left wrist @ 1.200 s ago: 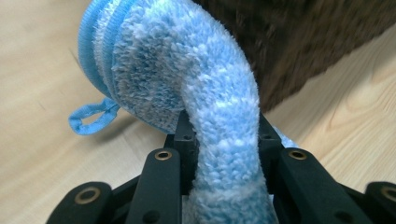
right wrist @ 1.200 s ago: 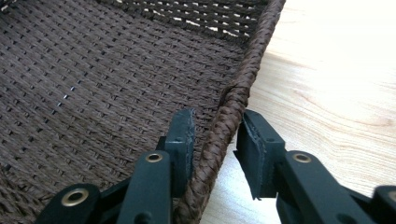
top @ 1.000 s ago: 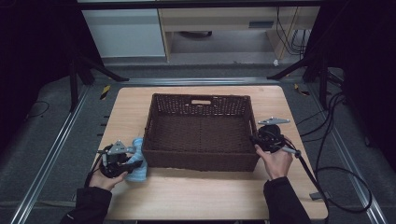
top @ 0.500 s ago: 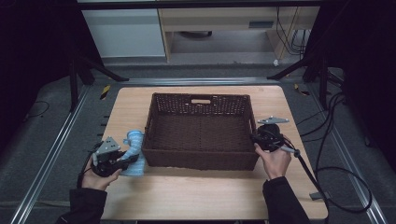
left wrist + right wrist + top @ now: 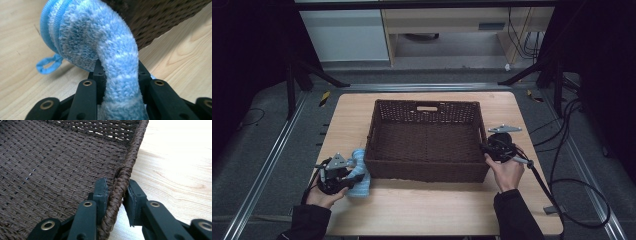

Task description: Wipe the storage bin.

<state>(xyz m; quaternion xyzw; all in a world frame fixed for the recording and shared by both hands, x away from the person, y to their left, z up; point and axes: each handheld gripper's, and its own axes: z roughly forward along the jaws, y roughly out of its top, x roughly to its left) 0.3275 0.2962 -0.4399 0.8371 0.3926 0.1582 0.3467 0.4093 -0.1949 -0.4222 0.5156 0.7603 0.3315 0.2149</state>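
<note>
The fluffy light-blue striped sock [image 5: 110, 57] sits just off the tabletop at the near left corner of the basket, close beside its outer wall. It is clamped partway along its length between the jaws of the left gripper [image 5: 346, 176], so the thick folded cuff end arches up and over ahead of the jaws while a small blue hanging loop [image 5: 48, 65] trails down to the wood. Gripping it at the narrower part rather than at the bulky cuff gives the pads a firm bite on soft fabric, and, as I judge it, leaves the heavy end free to swing over the rim.

The dark brown woven rectangular basket [image 5: 427, 112] stands in the middle of the light wooden table [image 5: 437, 210], its floor bare, with a cut-out handle in the far wall. The right gripper [image 5: 117, 192] is clenched on the braided rim of the right-hand wall, one jaw inside the basket and the other outside. That grip looks meant to pin the light basket in place so it does not slide or tip when the sock comes over the opposite side.

Both of the person's dark-sleeved forearms come in from the near edge, one to each side of the basket.
</note>
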